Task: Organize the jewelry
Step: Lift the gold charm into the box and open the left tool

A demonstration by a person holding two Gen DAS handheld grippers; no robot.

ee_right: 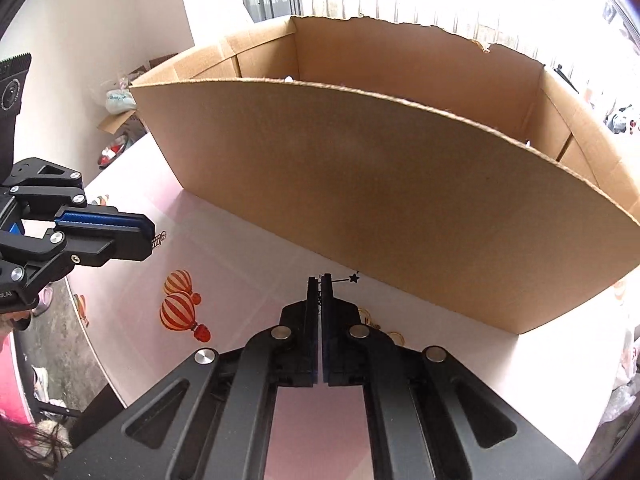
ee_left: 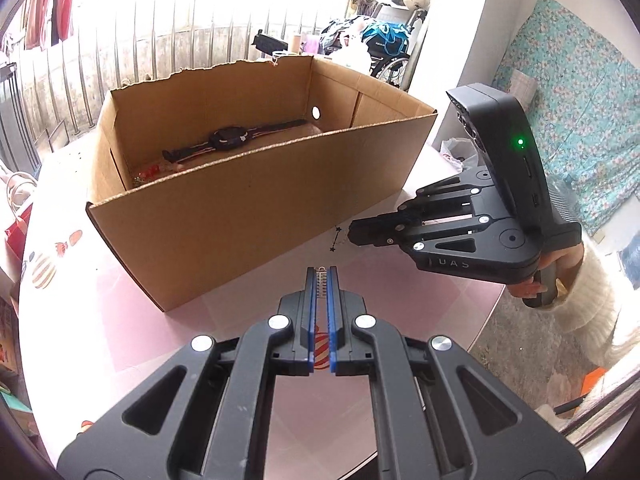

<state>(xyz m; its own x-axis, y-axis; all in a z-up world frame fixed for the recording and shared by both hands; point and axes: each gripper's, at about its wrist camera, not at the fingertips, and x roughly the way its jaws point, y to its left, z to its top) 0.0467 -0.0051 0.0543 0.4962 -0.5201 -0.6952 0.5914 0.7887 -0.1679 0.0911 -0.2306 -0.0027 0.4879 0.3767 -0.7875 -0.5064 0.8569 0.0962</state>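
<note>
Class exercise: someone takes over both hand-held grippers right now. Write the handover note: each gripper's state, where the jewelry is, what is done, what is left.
Left hand-held gripper: shut on a small silver clasp piece, held above the pink table, in front of the cardboard box.
Right hand-held gripper: shut on a thin black star chain, close to the box's front wall.
Done: a dark watch and a red trinket lie inside the box.
Left: both held pieces are not yet in the box. Gold-coloured bits on the table by the right gripper may need collecting too; they are too small to identify.
</note>
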